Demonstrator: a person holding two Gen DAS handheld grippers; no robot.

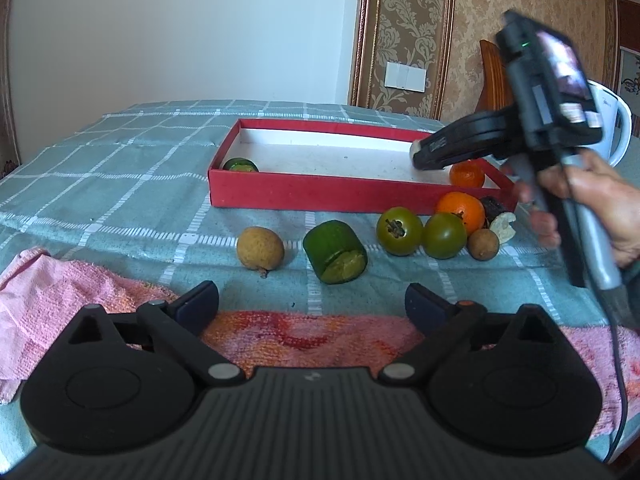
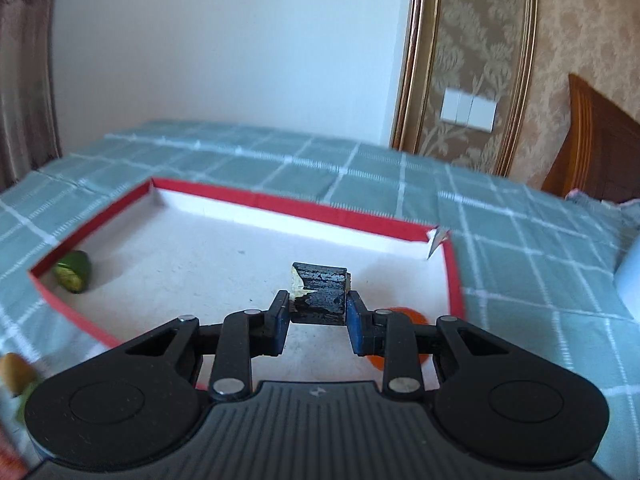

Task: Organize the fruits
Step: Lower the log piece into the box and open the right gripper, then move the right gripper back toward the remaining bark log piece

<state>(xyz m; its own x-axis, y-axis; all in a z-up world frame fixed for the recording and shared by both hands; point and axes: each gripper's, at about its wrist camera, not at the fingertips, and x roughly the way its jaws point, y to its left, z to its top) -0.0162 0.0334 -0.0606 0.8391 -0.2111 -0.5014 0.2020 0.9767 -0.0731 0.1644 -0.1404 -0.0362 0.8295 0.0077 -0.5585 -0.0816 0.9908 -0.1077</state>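
Over the red box (image 2: 256,200) at frame centre, the right gripper (image 2: 318,312) clamps a dark fruit chunk (image 2: 320,292), ready to lower and release; the left gripper (image 1: 312,304) waits open and empty

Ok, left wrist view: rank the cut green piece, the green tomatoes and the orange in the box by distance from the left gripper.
From the left gripper:
1. Cut green piece, just ahead, centre.
2. Green tomatoes, ahead right, outside the box.
3. Orange, far right corner inside the box.
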